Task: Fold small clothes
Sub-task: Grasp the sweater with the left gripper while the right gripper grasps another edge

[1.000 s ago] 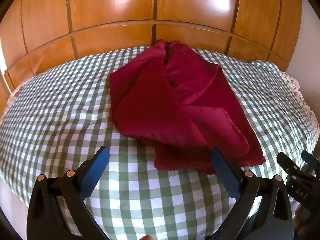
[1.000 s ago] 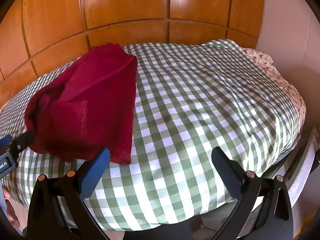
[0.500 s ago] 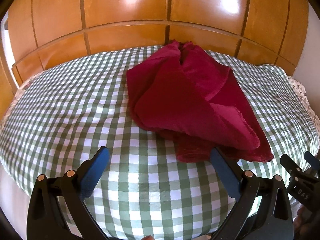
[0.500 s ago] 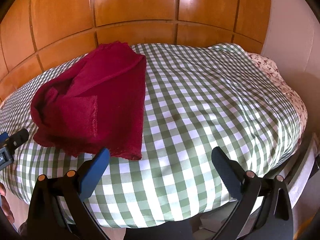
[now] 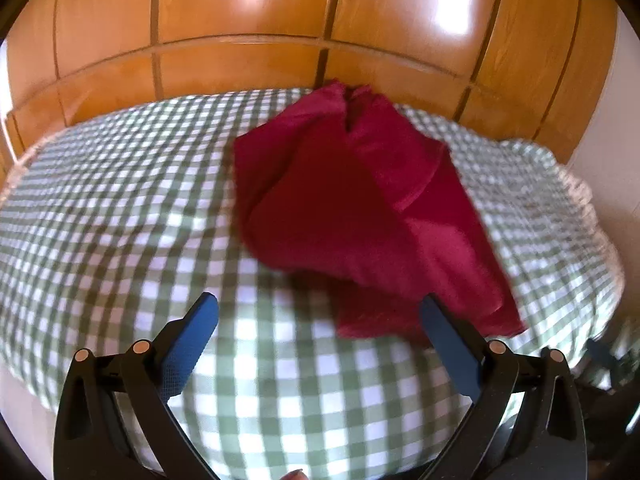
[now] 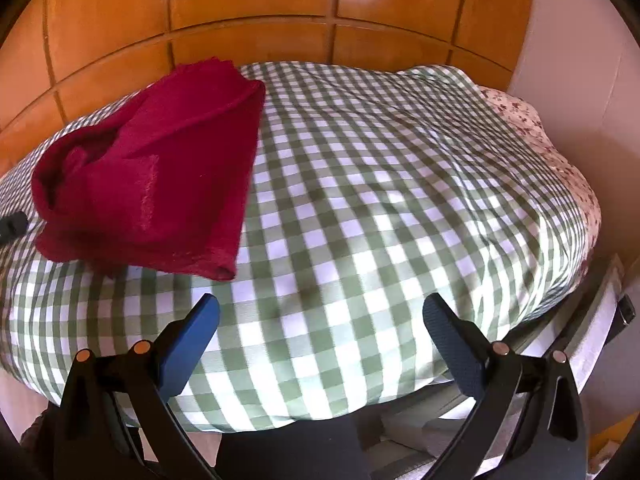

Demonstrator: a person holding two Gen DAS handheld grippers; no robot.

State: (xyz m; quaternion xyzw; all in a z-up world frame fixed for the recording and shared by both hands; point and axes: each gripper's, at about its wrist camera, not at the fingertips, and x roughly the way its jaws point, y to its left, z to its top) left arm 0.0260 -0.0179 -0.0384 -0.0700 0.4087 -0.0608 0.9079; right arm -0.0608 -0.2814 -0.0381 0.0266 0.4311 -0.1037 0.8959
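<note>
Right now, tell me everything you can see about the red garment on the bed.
The red garment is a deep crimson, soft-looking cloth, seemingly knit or fleece. It lies loosely bunched on the green checked bedcover, layers overlapping unevenly, one end reaching toward the wooden headboard, the near edge spread flat. In the right wrist view its right edge looks rolled under. Only the bedcover touches it; the open left gripper and open right gripper both hang short of it.
</note>
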